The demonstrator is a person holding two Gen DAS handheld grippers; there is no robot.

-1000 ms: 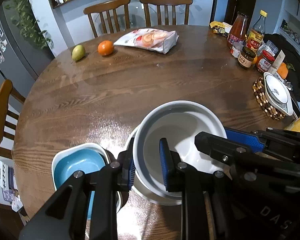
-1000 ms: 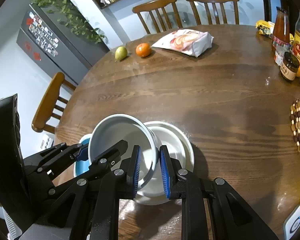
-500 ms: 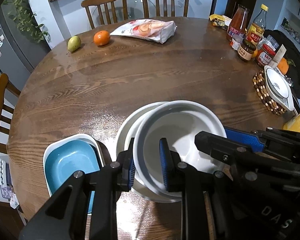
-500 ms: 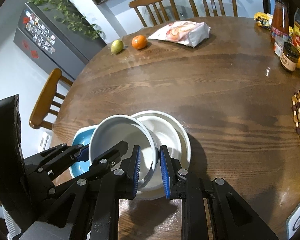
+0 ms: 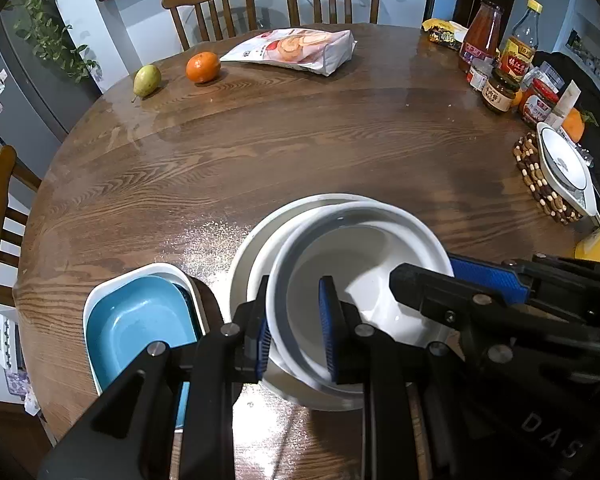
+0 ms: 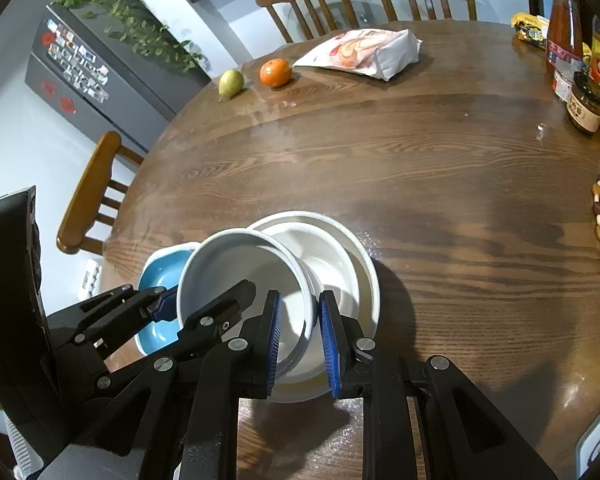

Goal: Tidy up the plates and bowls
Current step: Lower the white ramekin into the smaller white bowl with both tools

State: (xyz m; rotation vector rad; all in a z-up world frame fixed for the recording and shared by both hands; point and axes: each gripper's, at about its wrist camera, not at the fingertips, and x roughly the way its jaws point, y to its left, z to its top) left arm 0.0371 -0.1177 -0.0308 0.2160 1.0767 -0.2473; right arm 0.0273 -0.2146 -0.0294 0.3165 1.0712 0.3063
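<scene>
Writing: the letters "DAS" are read in white on the black body of the right gripper [image 5: 452,276], at the lower right of the left wrist view; the labels on the jars [image 5: 500,92] and bottles [image 5: 518,56] carry print too small to be made out.
Snack bag [image 5: 296,50]: a picture of food is shown on its face; its text is not legible.
Left gripper [image 5: 294,324]: its blue pads are closed on the near left rim of the grey-white bowl [image 5: 356,280], one pad outside the wall, one inside.
Right gripper, own view [image 6: 300,344]: the bowl's right rim [image 6: 244,276] is clamped between the narrow jaws.
Grey-white bowl: it is held tilted by both grippers over the white bowl [image 5: 256,248], apparently just above it rather than seated.
White bowl: it stands on the wooden table [image 5: 300,148] near the front edge.
Blue dish [image 5: 136,320]: it is nested in a white square dish [image 5: 100,300], just left of the bowls.
Far edge: a pear [image 5: 146,80] and an orange [image 5: 203,66] lie side by side.
</scene>
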